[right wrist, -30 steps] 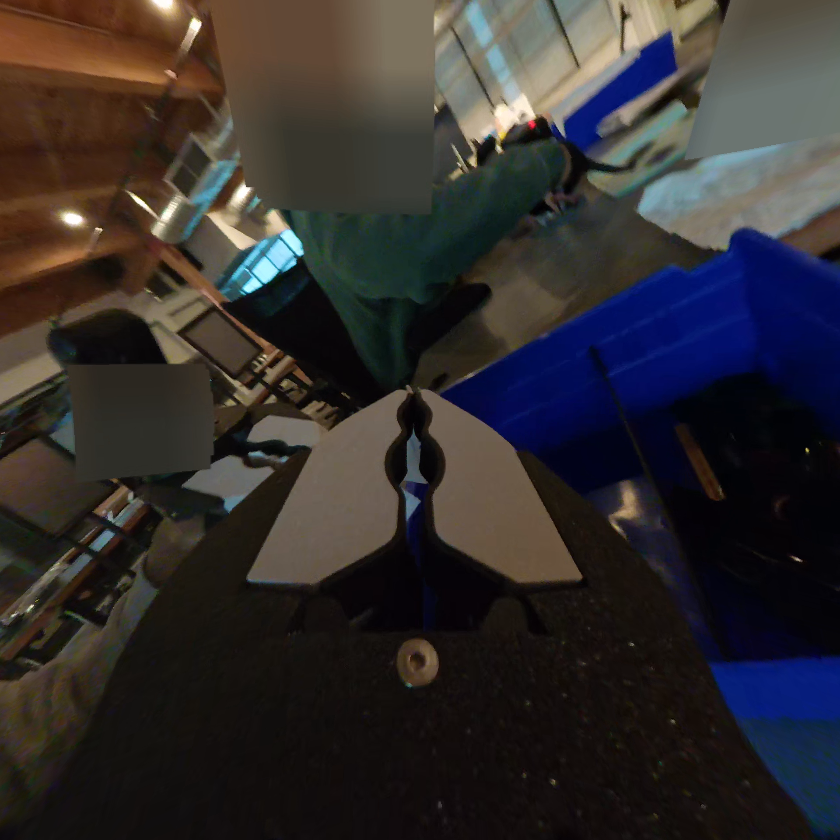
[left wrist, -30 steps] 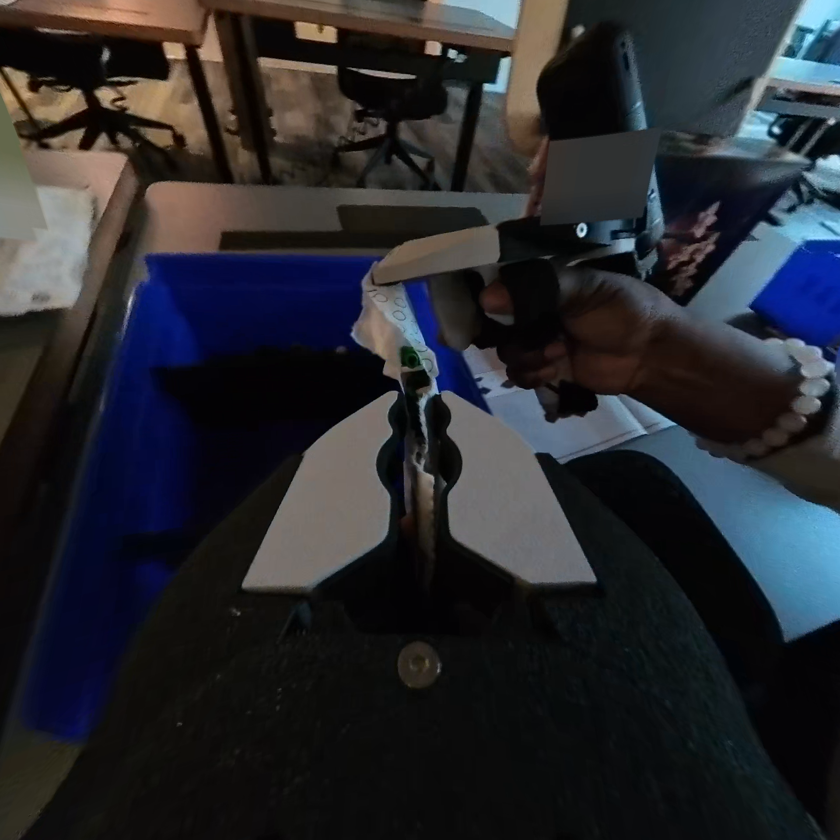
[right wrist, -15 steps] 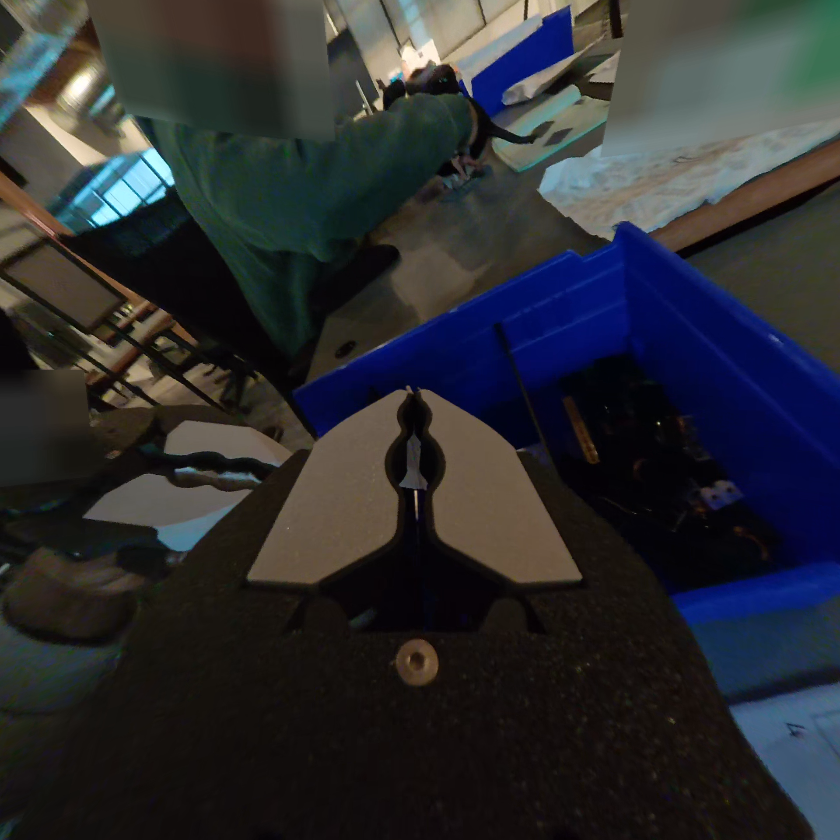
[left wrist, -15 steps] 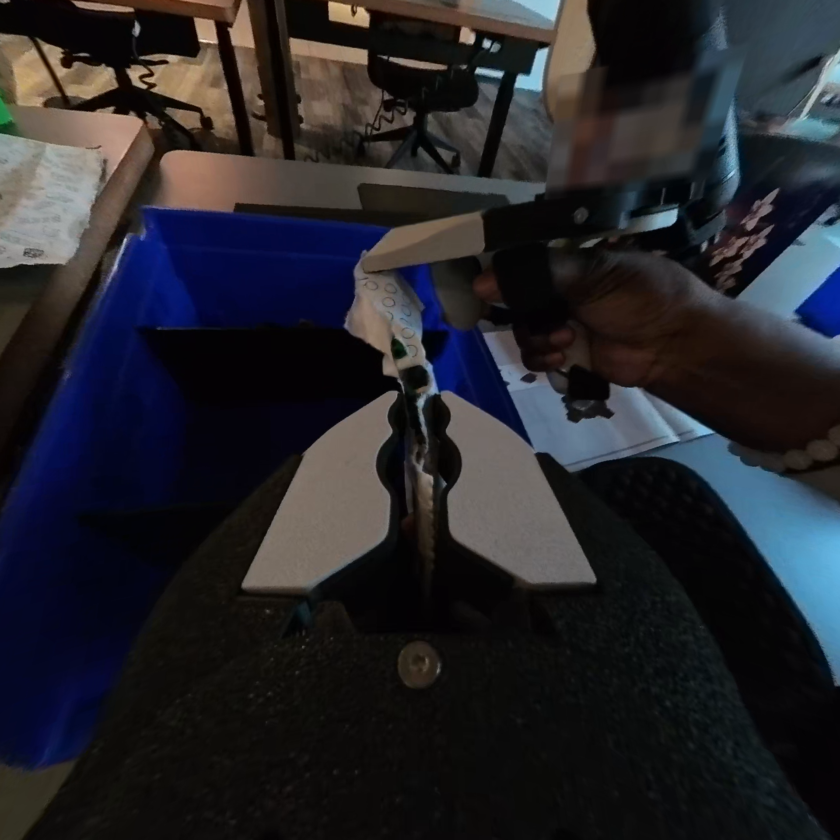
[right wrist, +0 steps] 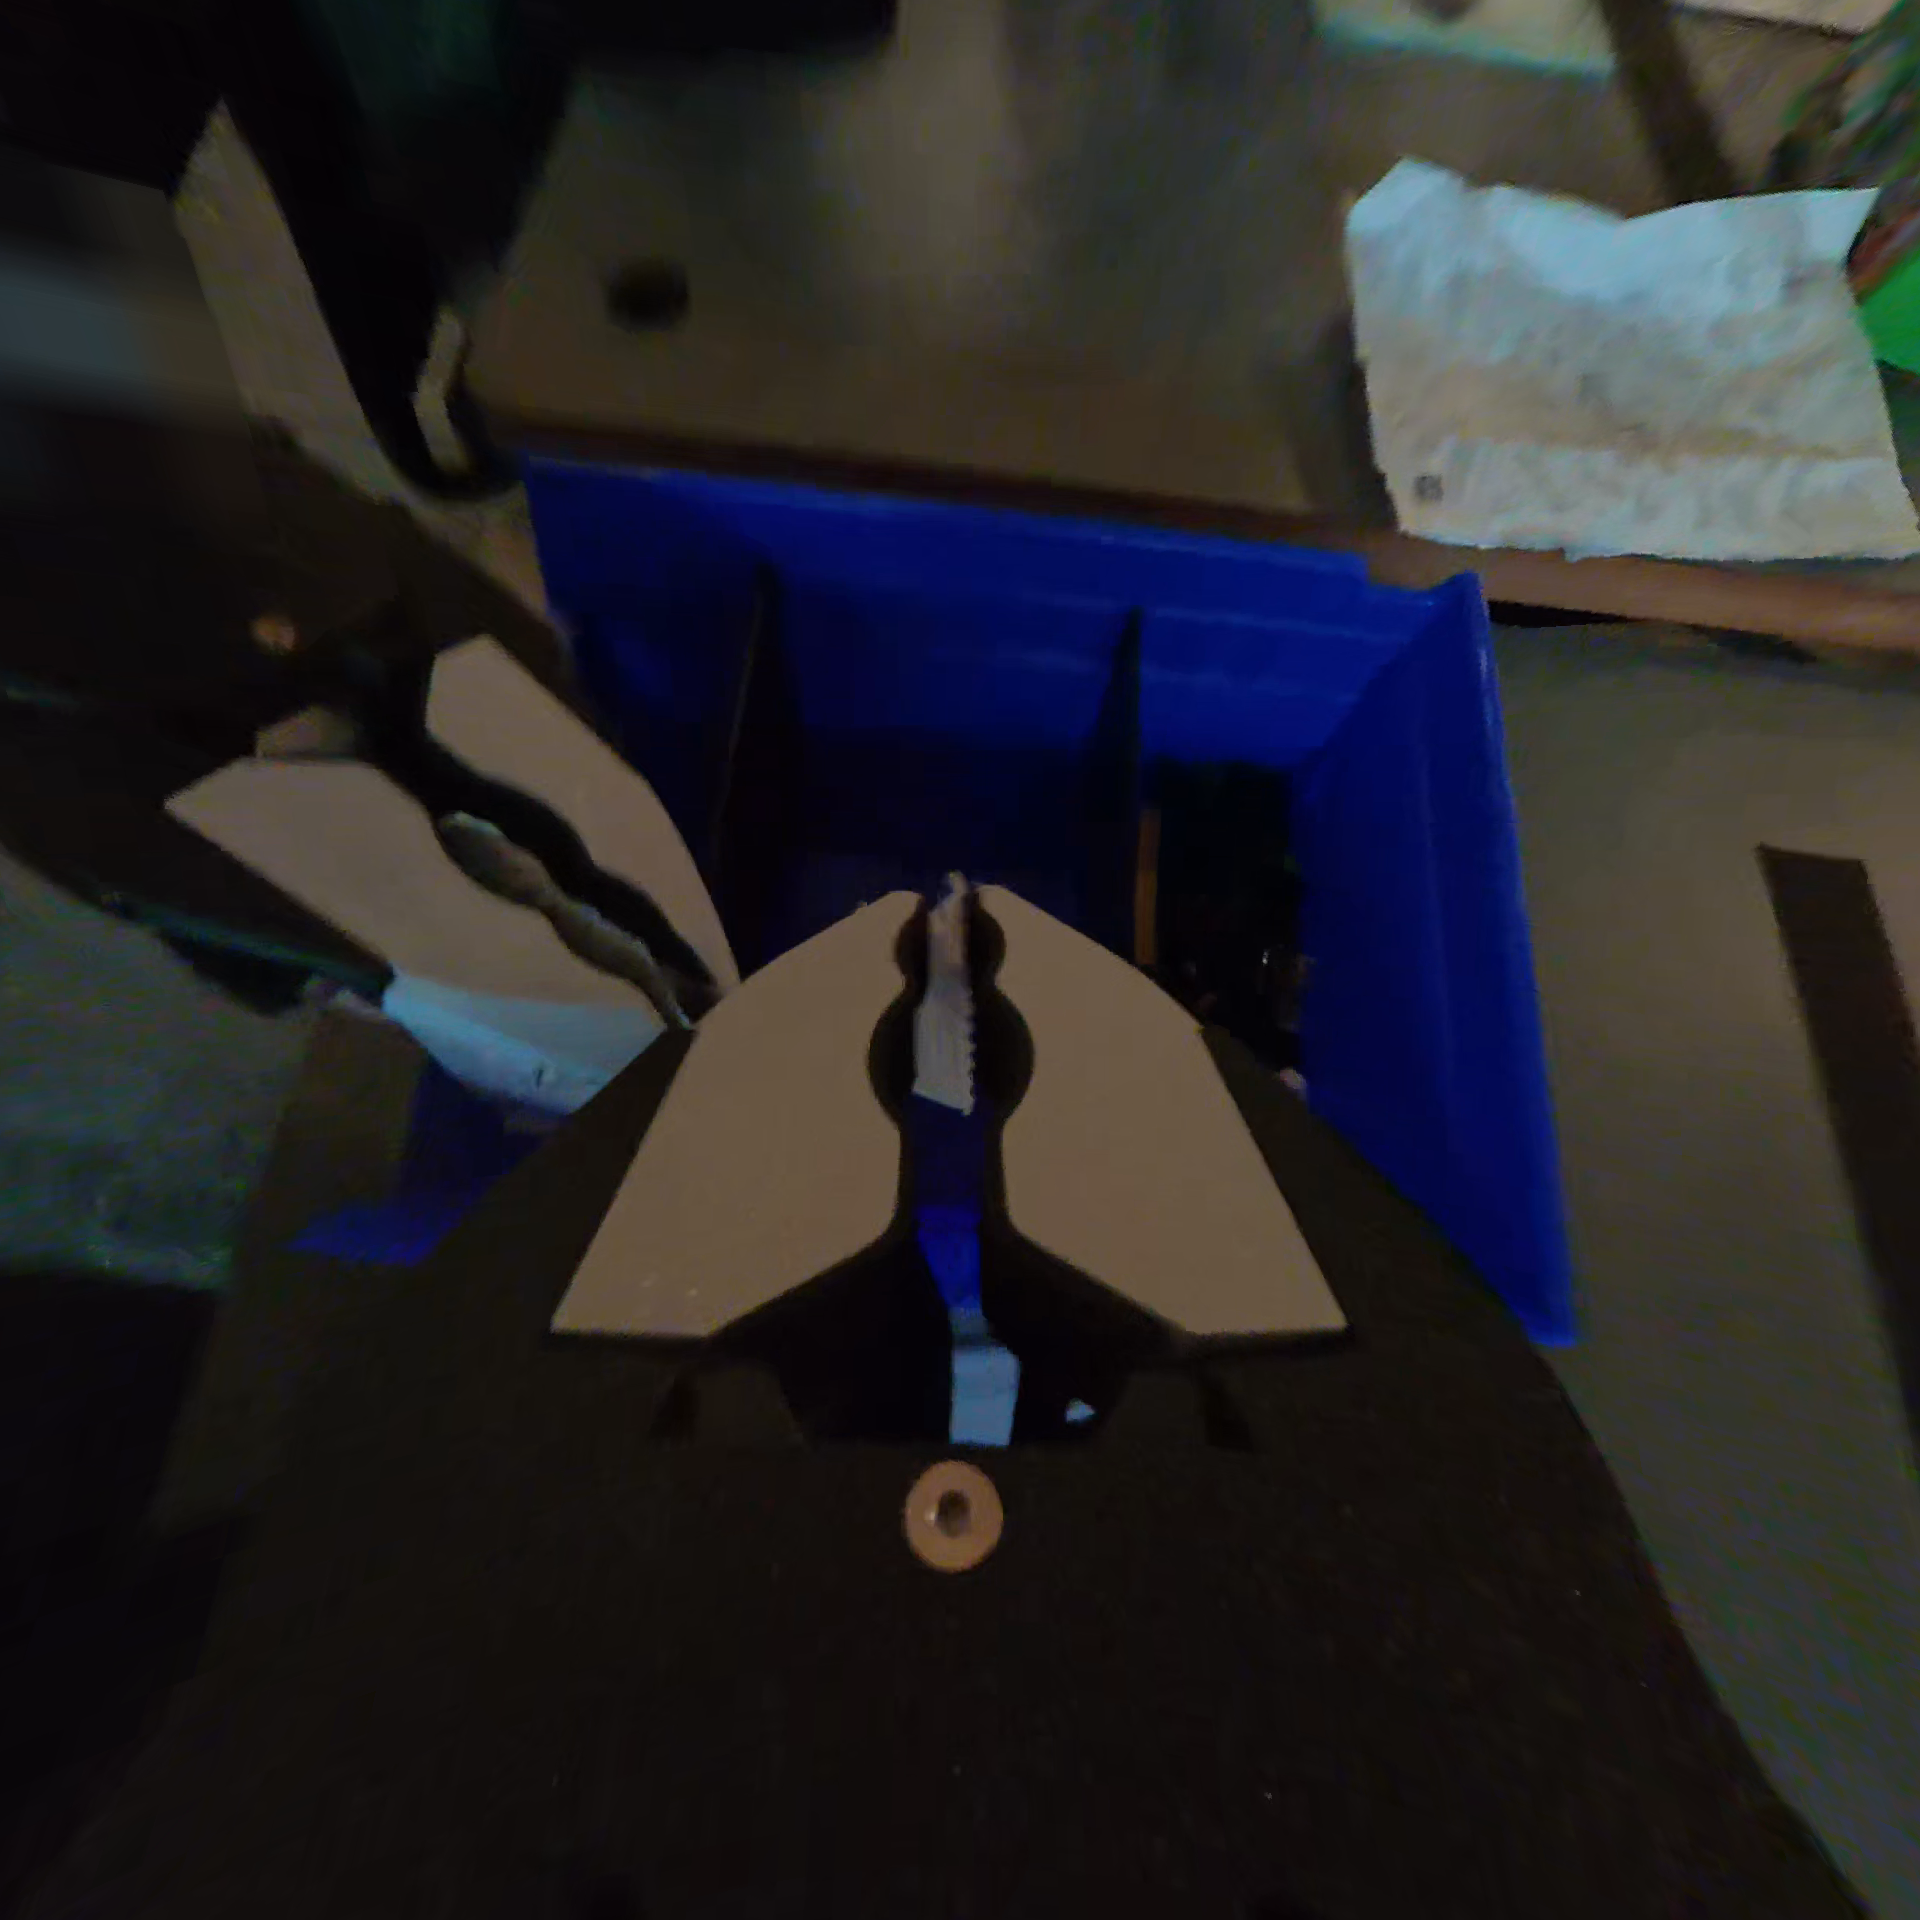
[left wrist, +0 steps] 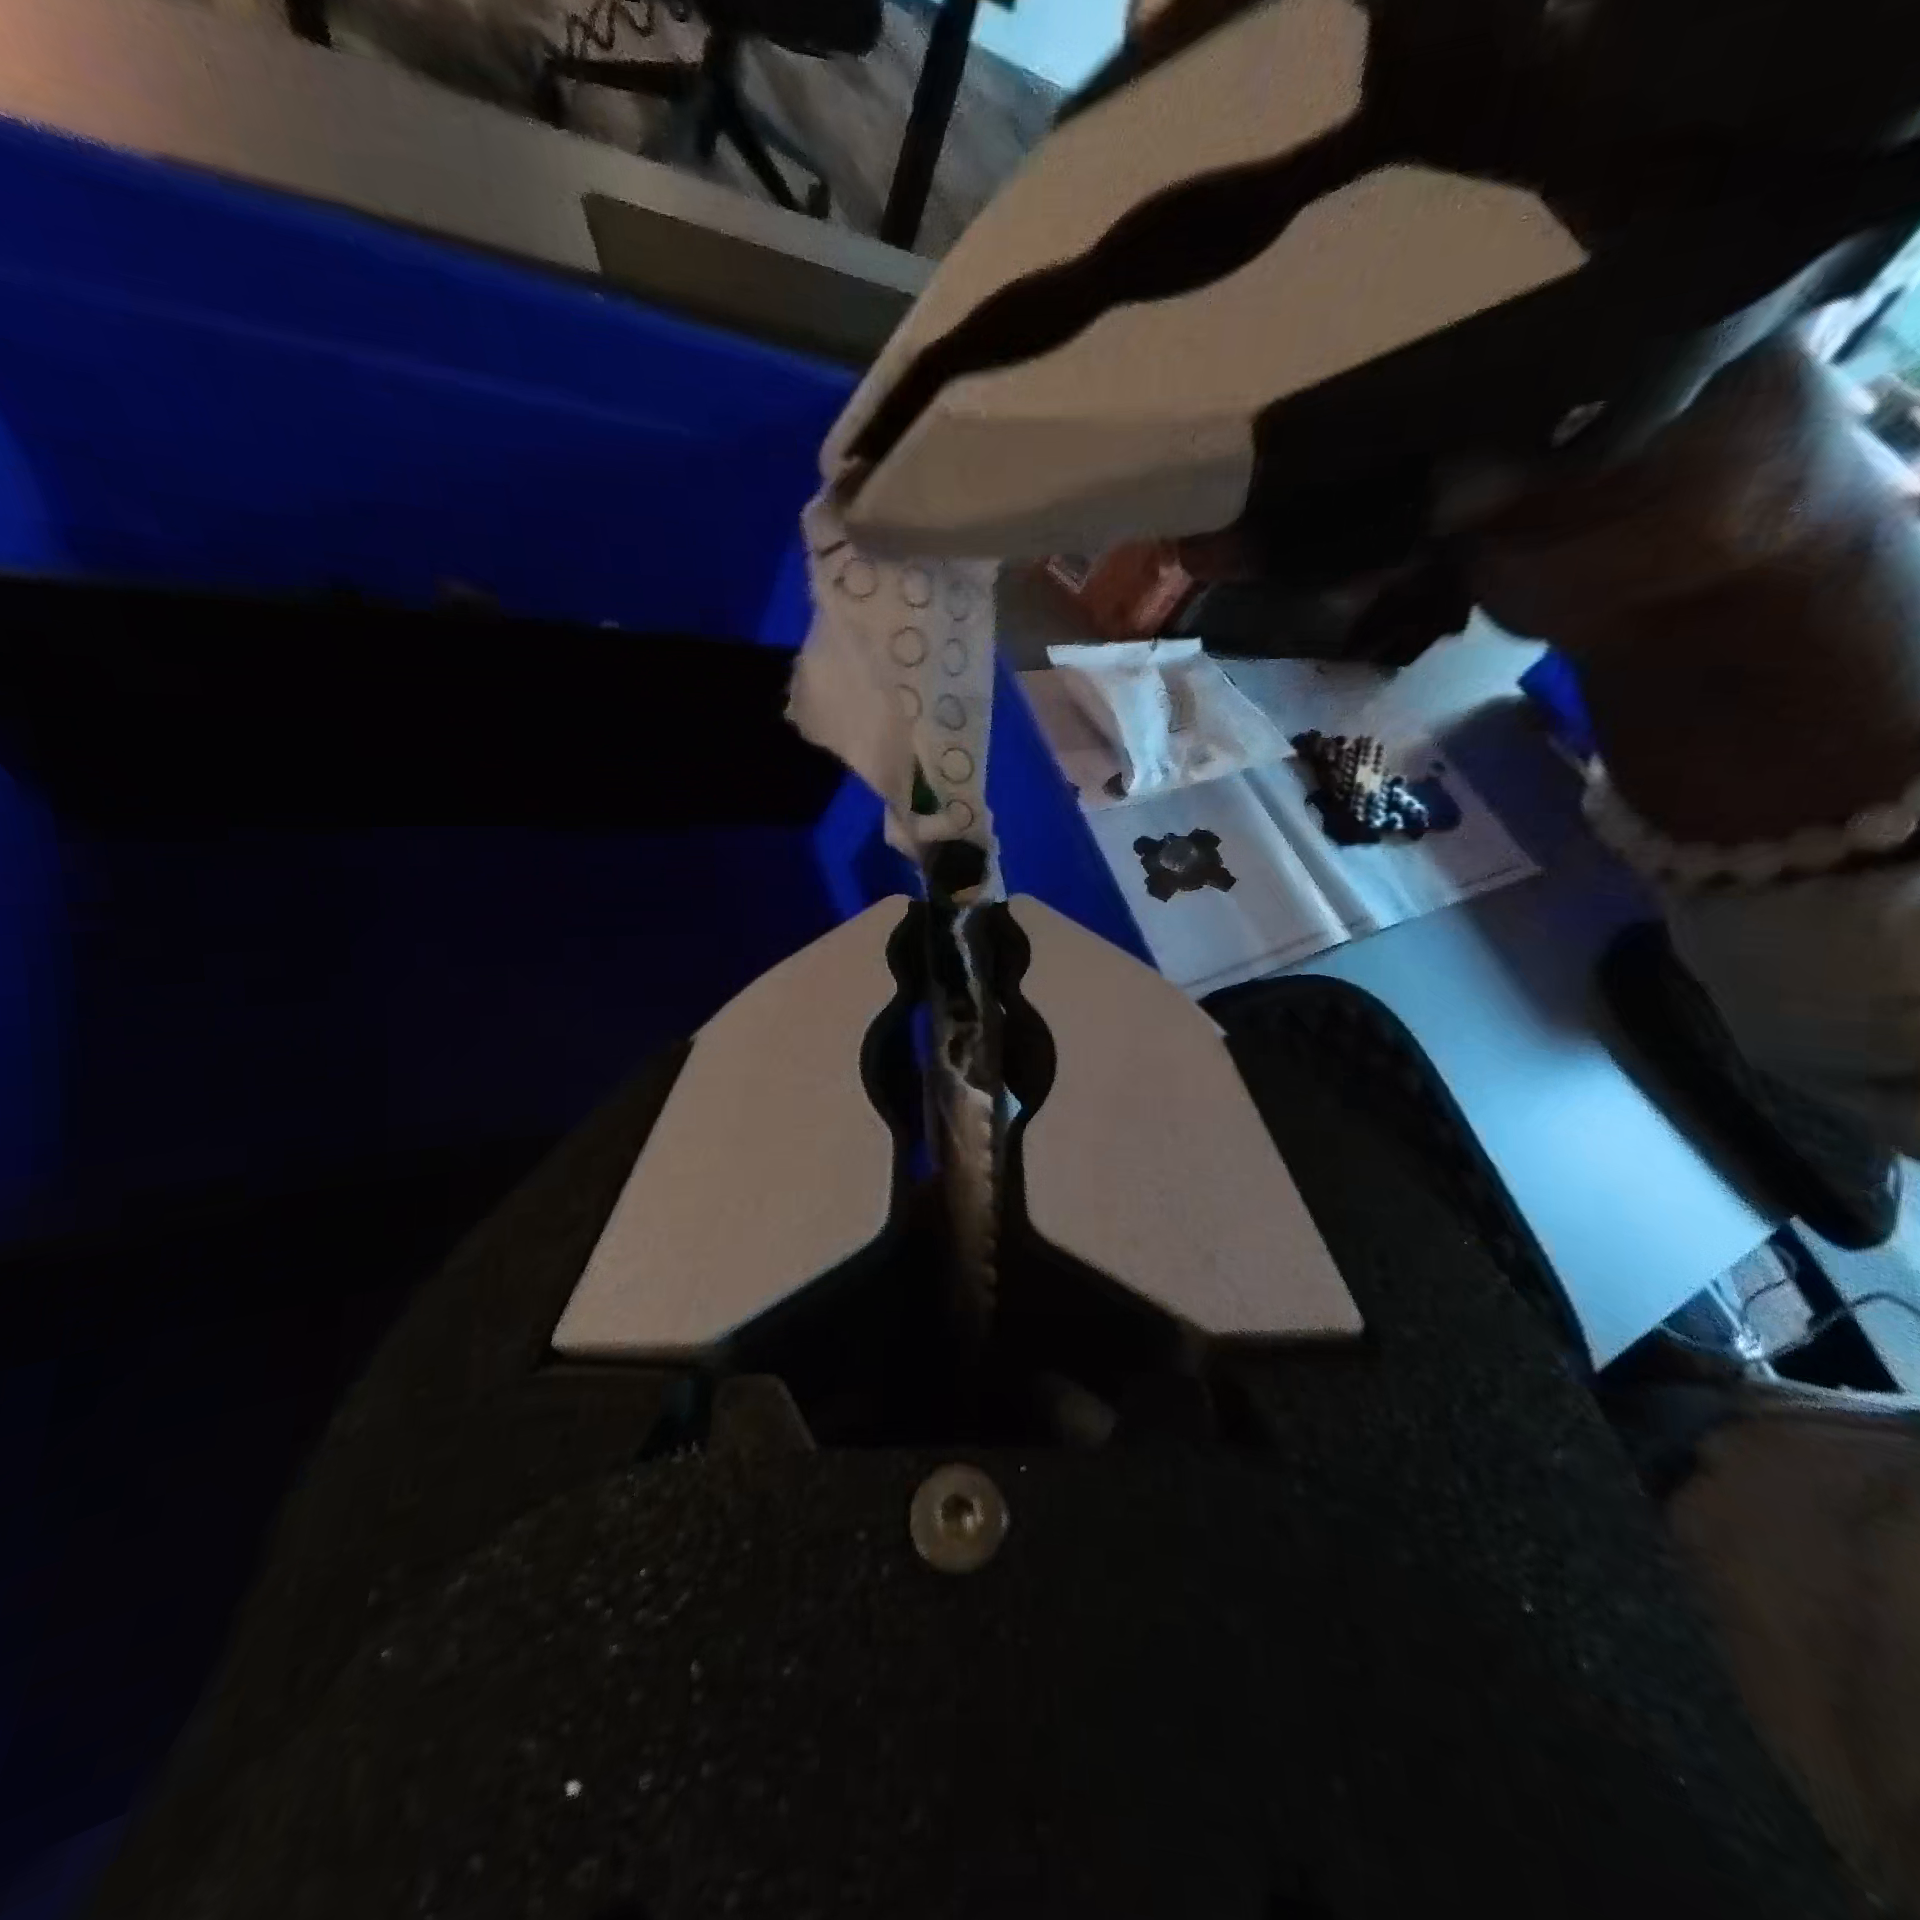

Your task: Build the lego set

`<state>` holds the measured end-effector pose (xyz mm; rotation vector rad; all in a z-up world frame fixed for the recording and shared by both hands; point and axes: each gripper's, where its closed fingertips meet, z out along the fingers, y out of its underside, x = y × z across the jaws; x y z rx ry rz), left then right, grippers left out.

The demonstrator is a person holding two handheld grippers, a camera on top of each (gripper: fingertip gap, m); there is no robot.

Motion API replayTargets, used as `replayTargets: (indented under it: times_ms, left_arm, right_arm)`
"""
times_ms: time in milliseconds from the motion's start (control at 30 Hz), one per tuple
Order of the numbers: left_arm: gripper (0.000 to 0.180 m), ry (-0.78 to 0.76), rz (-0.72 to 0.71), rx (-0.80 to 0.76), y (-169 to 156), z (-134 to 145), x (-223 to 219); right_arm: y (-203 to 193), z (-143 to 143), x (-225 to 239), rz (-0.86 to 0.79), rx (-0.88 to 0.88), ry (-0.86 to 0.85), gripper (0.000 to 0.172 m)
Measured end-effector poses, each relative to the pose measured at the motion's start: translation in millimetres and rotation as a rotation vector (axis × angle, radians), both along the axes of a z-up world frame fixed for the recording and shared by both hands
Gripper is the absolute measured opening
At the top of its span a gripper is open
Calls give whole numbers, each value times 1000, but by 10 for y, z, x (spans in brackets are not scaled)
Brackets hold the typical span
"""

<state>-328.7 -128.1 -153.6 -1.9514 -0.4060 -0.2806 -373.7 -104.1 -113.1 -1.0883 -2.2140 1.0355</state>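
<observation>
My left gripper (left wrist: 956,906) is shut on the lower end of a white paper packet (left wrist: 920,665) printed with rings, with small dark pieces inside it. The packet stands up out of the fingertips over the near corner of a blue bin (left wrist: 416,416). My right gripper (left wrist: 847,488) comes in from the upper right and pinches the packet's upper end. In the right wrist view my right gripper (right wrist: 951,896) is shut on the packet's white saw-toothed edge (right wrist: 943,1029). The left gripper (right wrist: 696,997) shows at the left there, close beside it.
The blue bin (right wrist: 1455,935) has black dividers (right wrist: 1117,727) and dark parts in its right compartment. An open booklet (left wrist: 1299,873), a small white bag (left wrist: 1153,707) and a pile of dark small bricks (left wrist: 1361,790) lie on the table to the right. Crumpled white paper (right wrist: 1610,364) lies beyond the bin. Left tips to right tips: about 7 cm.
The right gripper has tilted and come closer to the left one, its view swinging down onto the bin. Both grippers keep hold of the packet, which stays stretched between them.
</observation>
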Motion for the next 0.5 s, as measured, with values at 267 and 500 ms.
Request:
replayTargets:
  times_ms: [267,500]
  left_arm:
    - [11,99,56,47,-23,253,-118]
    - [12,96,18,51,70,252,-44]
  right_arm:
    - [-9,-18,248,105,-300,-86,43]
    - [-161,34,258,196,-587,-129,15]
